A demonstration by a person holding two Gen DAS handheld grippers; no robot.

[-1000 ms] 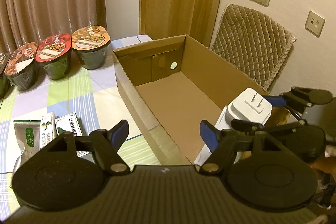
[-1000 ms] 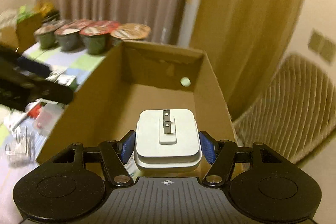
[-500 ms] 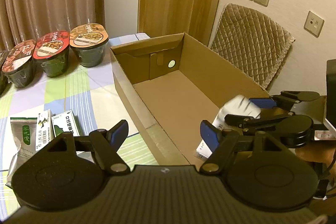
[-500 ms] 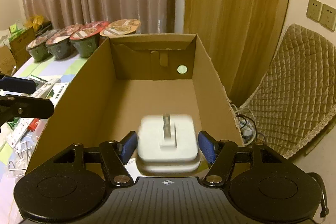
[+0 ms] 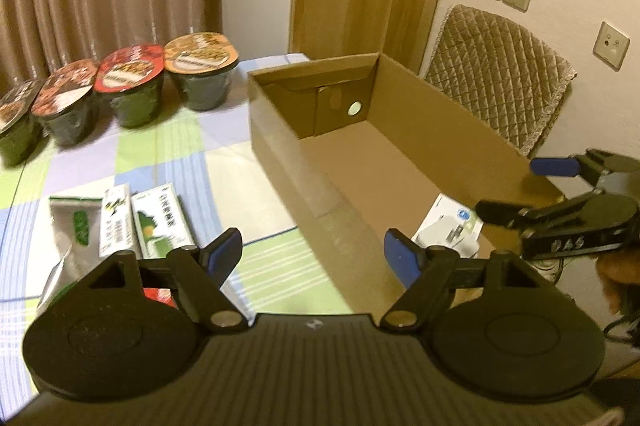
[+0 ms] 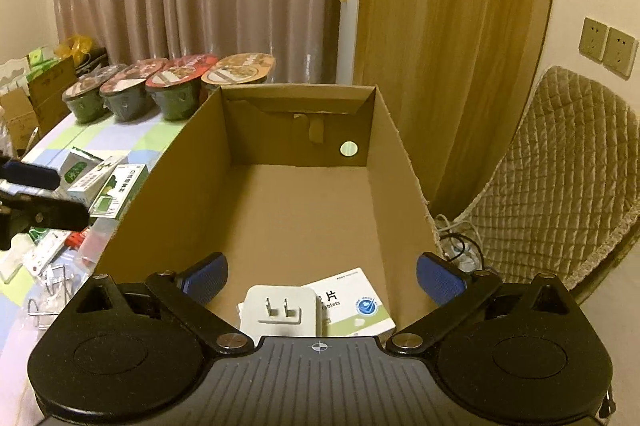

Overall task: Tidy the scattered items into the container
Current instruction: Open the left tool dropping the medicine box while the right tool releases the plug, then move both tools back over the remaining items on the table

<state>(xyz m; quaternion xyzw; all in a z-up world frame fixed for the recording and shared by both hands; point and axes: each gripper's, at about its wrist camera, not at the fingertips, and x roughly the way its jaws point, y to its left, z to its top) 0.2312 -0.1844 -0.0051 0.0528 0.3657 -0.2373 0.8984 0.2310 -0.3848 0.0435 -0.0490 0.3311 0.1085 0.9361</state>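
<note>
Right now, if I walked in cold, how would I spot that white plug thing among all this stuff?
Find the big open cardboard box on the checked tablecloth. Look inside at its near end, just below the open right gripper. The white charger lies there, partly on a flat white-and-green tablet box; it is the only thing with two metal prongs pointing up.

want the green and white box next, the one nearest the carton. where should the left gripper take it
Grip the green and white box across its two long side faces near the middle, coming down from above with the left gripper. It lies flat on the tablecloth, long and narrow. Another box lies close beside it, so that finger has little room.
</note>
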